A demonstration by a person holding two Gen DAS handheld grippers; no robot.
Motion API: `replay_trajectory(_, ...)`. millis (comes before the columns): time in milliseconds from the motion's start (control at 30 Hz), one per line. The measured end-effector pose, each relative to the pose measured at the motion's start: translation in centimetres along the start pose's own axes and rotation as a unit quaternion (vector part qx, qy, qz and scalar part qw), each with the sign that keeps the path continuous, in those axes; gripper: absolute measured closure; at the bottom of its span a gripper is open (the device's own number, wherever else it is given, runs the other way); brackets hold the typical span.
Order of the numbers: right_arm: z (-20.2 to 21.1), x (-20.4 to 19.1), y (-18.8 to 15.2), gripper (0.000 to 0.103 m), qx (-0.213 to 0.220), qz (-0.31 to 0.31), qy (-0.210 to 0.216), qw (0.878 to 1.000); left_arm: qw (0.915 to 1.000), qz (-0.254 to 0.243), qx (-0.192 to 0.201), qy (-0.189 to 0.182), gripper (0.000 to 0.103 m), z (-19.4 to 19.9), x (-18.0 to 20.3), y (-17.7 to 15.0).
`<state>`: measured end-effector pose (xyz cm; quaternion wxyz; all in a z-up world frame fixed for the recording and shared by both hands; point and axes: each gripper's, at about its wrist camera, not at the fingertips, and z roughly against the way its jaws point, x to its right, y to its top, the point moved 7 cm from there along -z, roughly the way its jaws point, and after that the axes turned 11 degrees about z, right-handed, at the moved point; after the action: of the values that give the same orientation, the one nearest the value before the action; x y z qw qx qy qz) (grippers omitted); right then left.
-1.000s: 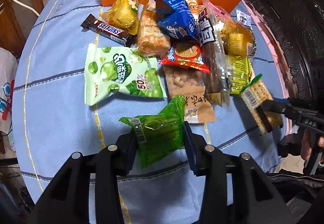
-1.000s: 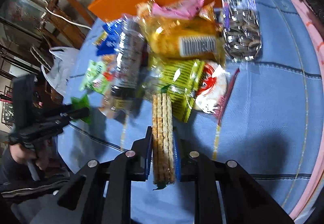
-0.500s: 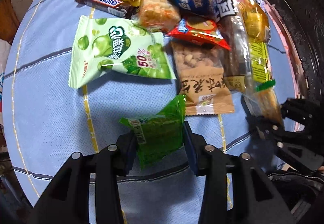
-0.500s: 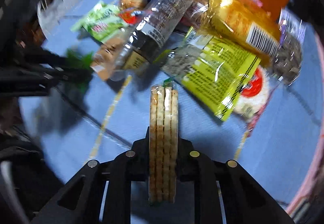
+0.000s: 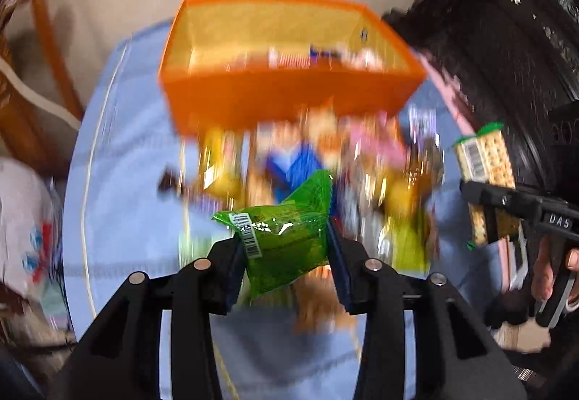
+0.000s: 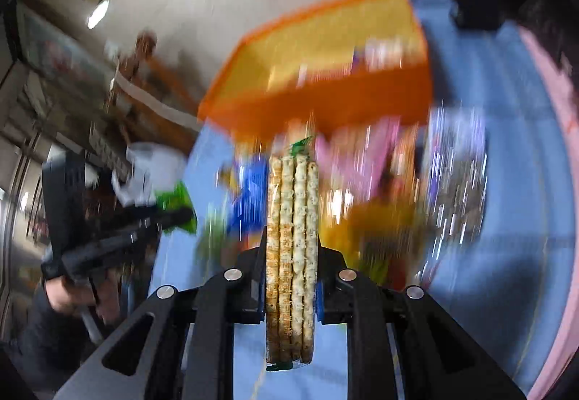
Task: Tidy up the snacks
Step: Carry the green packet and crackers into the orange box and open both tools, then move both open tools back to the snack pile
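The left gripper has its jaws squeezed on a green bag, one jaw on each side. The bag is up in the air, above the blue cloth on the counter.

The right gripper has its jaws pinched tight on a cracker pack, standing on its edge btwn them (green ends at top and bottom). In the left view the same pack shows at the right, w/ a hand on the handle.

An orange box sits at the far end of the counter, w/ some snacks inside (too blurry to name). A snack pile lies on the cloth just in front of the box, also very blurry.
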<state>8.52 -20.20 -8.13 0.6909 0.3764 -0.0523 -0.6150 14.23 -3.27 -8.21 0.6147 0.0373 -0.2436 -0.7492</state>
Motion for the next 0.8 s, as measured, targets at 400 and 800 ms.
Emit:
replay_trajectory(400,-8.0,7.9,15.9,0.085,0.042,-0.021,-0.12,0.992,0.9969,0.057,0.004,0.055,0.062,-8.0,2.2,16.0)
replay_trajectory(800,-6.9,6.7,12.5,0.028,0.071,0.001,-0.178,0.981,0.9886,0.059,0.021,0.137,0.013,-8.8,-0.1,14.0)
